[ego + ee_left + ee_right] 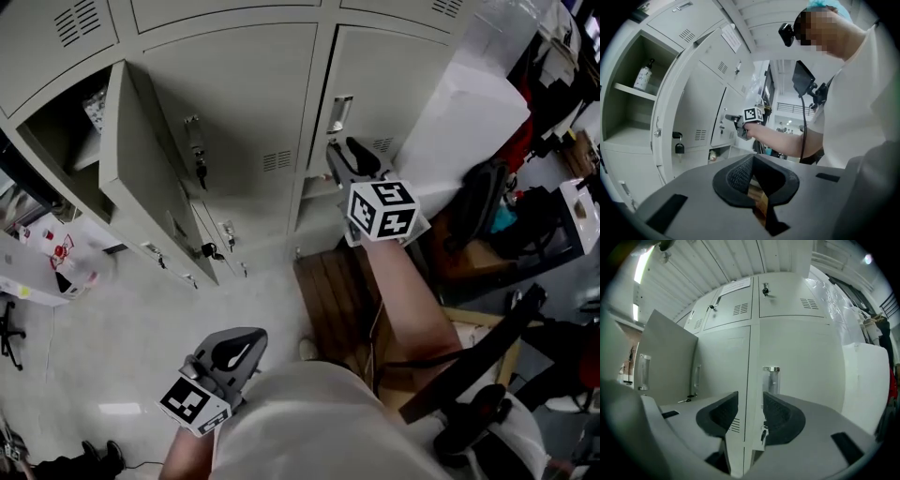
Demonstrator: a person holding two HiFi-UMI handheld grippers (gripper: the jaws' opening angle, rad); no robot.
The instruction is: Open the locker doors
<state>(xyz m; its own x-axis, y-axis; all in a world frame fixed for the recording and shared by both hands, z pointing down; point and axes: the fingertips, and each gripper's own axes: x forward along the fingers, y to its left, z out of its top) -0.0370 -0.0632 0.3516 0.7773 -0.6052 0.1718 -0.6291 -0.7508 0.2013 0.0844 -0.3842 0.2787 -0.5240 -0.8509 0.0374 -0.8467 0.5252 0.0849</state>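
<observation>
Before grey steel lockers (pixel 234 94), on a pale floor (pixel 122 337), my right gripper (pixel 750 401) stands released, left gripper (pixel 752 161) clenched empty; door notice (pixel 736 285) illegible.

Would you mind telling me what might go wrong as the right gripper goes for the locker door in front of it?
1. The right gripper has its open jaws facing the seam between two closed doors, with the handle up and to their right. Closing here would likely miss it.
2. A key hangs in the lock below the handle and might snag a jaw.
</observation>
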